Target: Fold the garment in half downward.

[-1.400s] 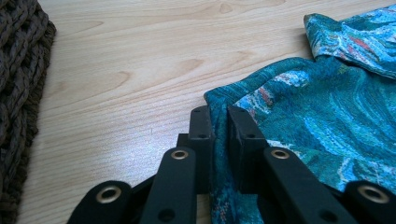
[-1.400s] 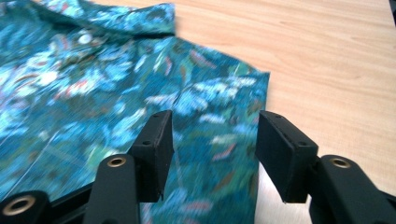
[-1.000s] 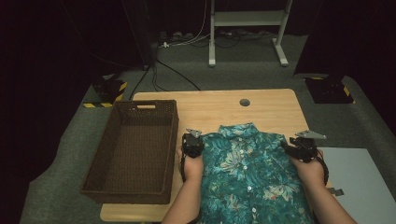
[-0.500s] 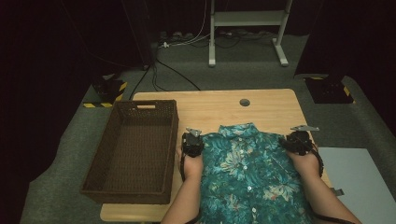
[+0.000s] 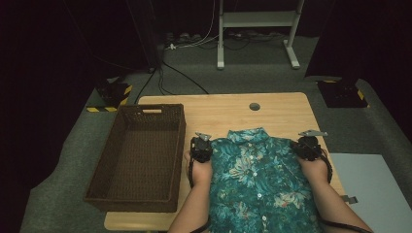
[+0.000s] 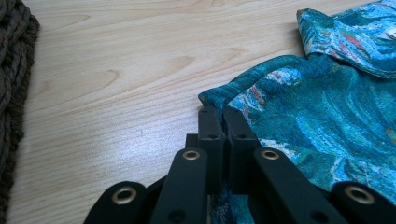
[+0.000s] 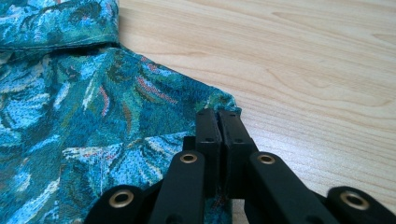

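Note:
A teal floral shirt [image 5: 257, 179] lies flat on the wooden table [image 5: 228, 111], collar toward the far edge. My left gripper [image 5: 200, 145] is shut on the shirt's left shoulder edge [image 6: 219, 95]; its jaws are pressed together over the fabric fold [image 6: 220, 114]. At the opposite shoulder my right gripper [image 5: 307, 144] is shut on the shirt's edge [image 7: 217, 116]. The shirt [image 7: 93, 116] spreads to the left in the right gripper view, and the shirt [image 6: 327, 116] fills the right side in the left gripper view. Forearms come in from the bottom of the high view.
A dark woven basket [image 5: 141, 155] stands empty at the table's left, its rim [image 6: 14, 70] showing in the left gripper view. A round hole [image 5: 254, 106] sits near the table's far edge. Bare wood lies beyond the collar. A grey mat [image 5: 374, 189] lies to the right.
My right gripper has shifted slightly left and inward along the shirt's right shoulder. The left gripper has stayed in place on the other shoulder.

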